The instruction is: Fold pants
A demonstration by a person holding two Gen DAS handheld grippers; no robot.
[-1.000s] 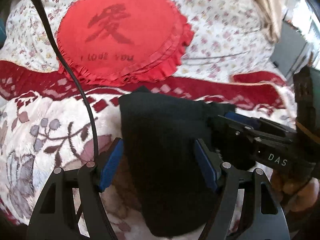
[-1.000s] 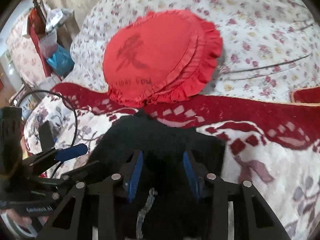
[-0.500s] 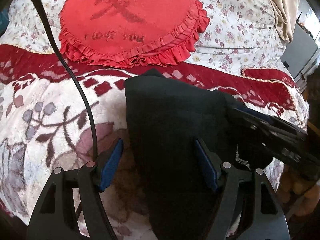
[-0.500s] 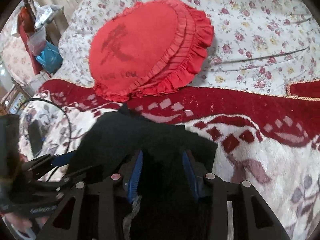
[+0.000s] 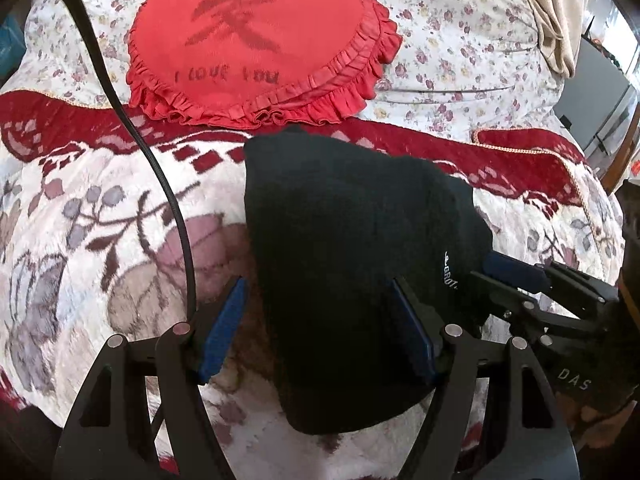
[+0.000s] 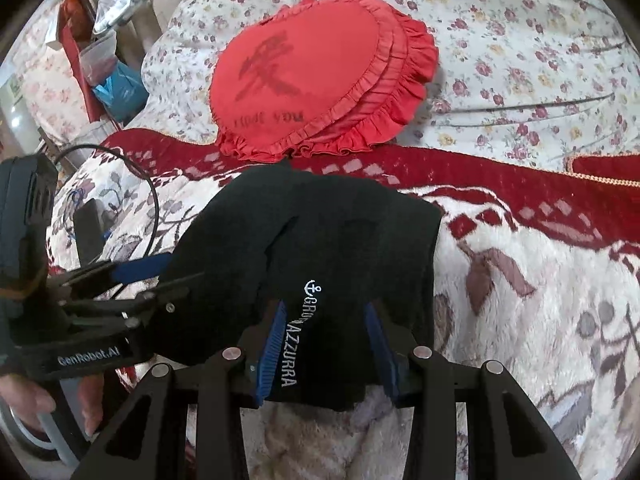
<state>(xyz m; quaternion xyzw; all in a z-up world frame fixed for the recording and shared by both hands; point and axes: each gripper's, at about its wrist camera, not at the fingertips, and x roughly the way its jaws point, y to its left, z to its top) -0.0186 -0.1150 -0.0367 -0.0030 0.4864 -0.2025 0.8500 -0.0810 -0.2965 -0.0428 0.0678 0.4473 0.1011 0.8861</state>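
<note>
Here, pants [image 5: 348,248] edge nearly touches pillow [image 5: 256,40].

Black pants [image 5: 352,240] with white lettering, red frilled cushion [image 5: 256,44], floral white-and-maroon blanket [image 5: 100,220], blue gripper pads [image 6: 272,344].

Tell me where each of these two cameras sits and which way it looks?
Left wrist view: on the left gripper, looking forward and down at the black pants; right gripper at right.
Right wrist view: on the right gripper, looking down at the pants; left gripper and a hand at left.
Shared: pants, red cushion, blanket.
</note>
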